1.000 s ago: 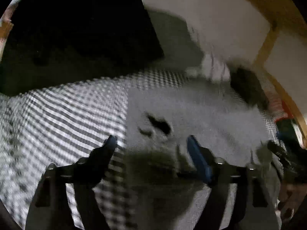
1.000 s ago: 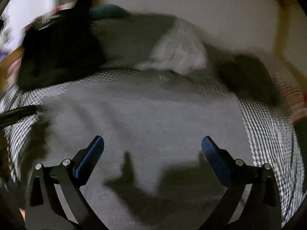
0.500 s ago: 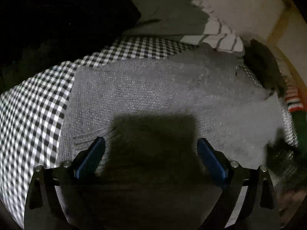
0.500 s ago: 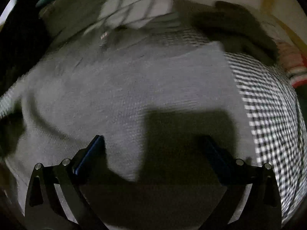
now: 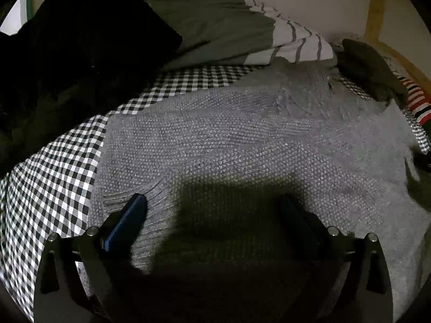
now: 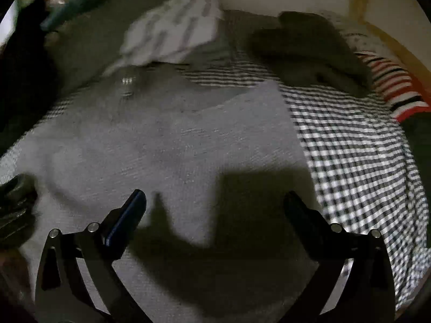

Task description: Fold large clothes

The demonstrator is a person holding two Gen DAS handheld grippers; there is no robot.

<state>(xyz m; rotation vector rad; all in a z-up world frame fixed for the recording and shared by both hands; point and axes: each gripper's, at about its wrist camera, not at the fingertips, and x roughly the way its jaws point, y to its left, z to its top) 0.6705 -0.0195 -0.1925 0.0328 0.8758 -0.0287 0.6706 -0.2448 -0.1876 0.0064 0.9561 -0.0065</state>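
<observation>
A large grey knitted sweater (image 5: pixel 229 140) lies spread flat on a black-and-white checked bed cover (image 5: pixel 48 177). It also shows in the right wrist view (image 6: pixel 167 145), on the checked cover (image 6: pixel 358 156). My left gripper (image 5: pixel 212 204) is open and empty, low over the sweater's near ribbed hem, its left fingertip (image 5: pixel 136 204) at the hem. My right gripper (image 6: pixel 215 202) is open and empty, just above the sweater's near part. Both cast dark shadows on the knit.
Other clothes lie at the back: a black garment (image 5: pixel 75 53), an olive and white striped top (image 5: pixel 242 35), a dark green piece (image 5: pixel 374 70) and a red striped one (image 6: pixel 396 88). A wall and wooden frame (image 5: pixel 374 8) stand behind.
Both grippers have swung and steadied low over the near part of the sweater, which now lies flat. The left gripper has opened wider. The right view still blurs.
</observation>
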